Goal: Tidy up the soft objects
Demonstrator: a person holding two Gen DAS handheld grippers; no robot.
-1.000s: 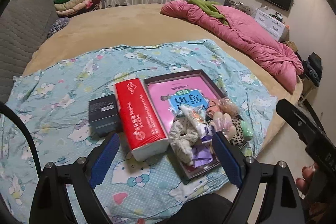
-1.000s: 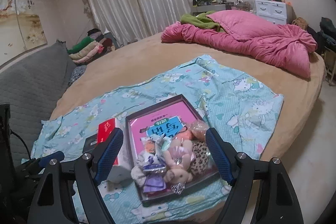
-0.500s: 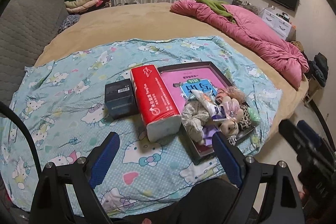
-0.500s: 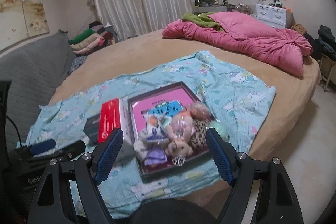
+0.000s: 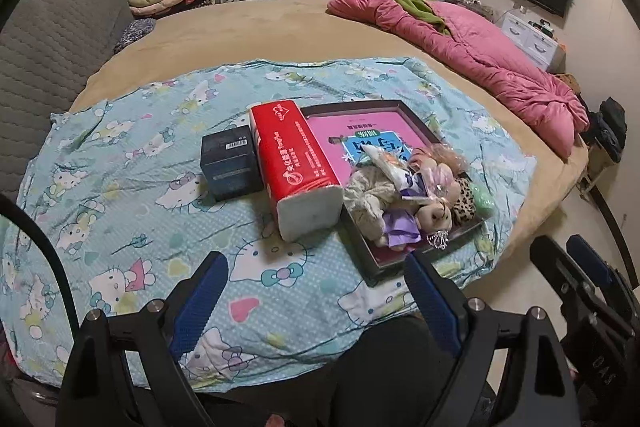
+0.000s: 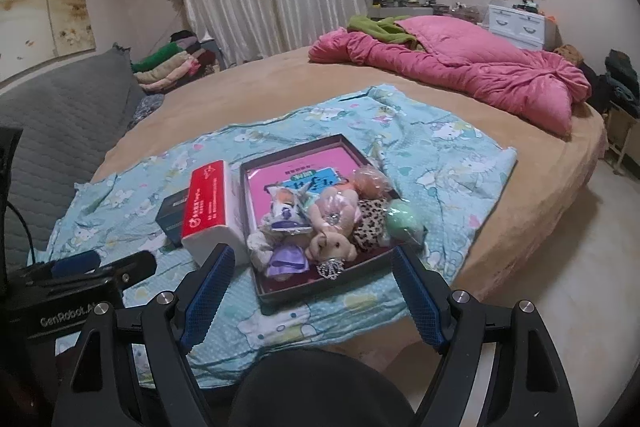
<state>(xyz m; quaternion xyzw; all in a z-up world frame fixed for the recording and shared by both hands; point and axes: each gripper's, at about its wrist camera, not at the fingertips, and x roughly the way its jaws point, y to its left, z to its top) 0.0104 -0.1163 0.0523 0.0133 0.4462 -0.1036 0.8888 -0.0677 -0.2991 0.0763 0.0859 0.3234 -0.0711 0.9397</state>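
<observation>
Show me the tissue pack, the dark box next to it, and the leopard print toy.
tissue pack [image 5: 294, 151], left wrist view, on its red top face.
dark box [image 5: 232, 163], left wrist view, middle of its top.
leopard print toy [image 6: 370, 223], right wrist view, on its spotted fabric.

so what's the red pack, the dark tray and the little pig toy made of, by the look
Red pack: soft tissues in thin glossy plastic film, going by its sheen and bulging white end. Dark tray: probably rigid cardboard, matte, with thin straight walls. Pig toy: plush fabric, fuzzy and rounded, probably stuffed.
</observation>
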